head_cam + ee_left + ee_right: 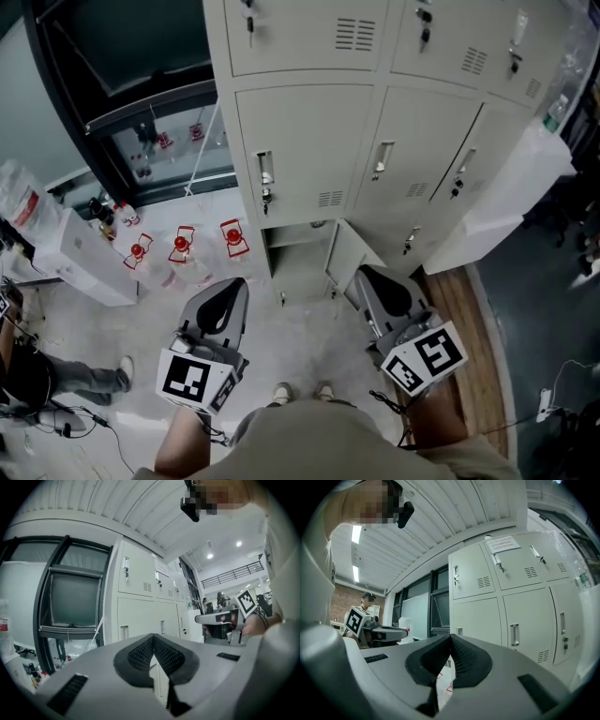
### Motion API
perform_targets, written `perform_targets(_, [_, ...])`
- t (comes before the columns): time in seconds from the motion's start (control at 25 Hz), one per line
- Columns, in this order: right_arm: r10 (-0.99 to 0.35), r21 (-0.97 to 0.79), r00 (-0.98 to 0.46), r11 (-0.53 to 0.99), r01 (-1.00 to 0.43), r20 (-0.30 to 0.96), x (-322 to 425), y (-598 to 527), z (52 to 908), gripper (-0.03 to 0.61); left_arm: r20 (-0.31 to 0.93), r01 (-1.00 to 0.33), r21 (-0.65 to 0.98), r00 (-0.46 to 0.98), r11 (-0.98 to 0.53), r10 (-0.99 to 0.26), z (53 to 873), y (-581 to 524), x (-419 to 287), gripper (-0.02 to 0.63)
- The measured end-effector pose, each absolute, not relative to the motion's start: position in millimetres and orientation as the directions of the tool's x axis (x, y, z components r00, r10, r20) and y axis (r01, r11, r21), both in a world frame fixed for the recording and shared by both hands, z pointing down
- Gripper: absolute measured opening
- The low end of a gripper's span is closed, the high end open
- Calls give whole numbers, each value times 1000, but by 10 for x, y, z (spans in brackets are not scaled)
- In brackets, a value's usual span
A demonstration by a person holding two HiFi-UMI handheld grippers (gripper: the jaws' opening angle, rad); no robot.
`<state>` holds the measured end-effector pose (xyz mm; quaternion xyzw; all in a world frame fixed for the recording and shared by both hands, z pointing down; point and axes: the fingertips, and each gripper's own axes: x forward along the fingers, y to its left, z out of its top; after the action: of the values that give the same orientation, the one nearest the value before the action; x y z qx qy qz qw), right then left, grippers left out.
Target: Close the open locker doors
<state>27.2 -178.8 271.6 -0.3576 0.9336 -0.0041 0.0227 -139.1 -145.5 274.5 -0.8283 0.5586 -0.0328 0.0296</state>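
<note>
Grey-white steel lockers (309,150) stood in a bank straight ahead, upper and middle doors all shut. One locker door (344,259) in the bottom row hung open, swung out toward the person, with its open compartment (298,251) showing to its left.

Left claw (238,283) hung low over the pale floor (309,328), left of the open compartment and clear of it. Its own view showed the left claw's two dark ribbed pads (140,654) pressed together with nothing between them.

Right claw (362,272) sat just right of the open door, tip close to the door's outer edge; contact could not be confirmed from the head view. In its own view the pads (466,660) met at the tip, fully closed, gripping nothing, with closed lockers beyond.

Marker cubes: one on the left (195,378), one on the right (427,356).

Surroundings:
- Bottles with red labels (181,246) stood on the floor, left of the lockers.
- White plastic bag (23,202) lay at far left.
- Seated person's legs (80,380) at lower left.
- Strip of wood flooring (469,328) ran along the right side.
- Wearer's shoes (300,392) pointed at the lockers.
</note>
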Motion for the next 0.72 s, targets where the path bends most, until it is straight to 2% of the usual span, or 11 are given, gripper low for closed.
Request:
perform_targets(0.6, [-685,-39,-727,728,-684,-47,439,-1868,2761,11,16,-913,-93,397,-396,-918,2767,-1575,-1258,6])
perform_targets(0.72, [-711,-62,-702,703,-709,-40,575,-2021,2835,94,9,-904,-37,427,-427,-904,2799,-1724,-1208,6])
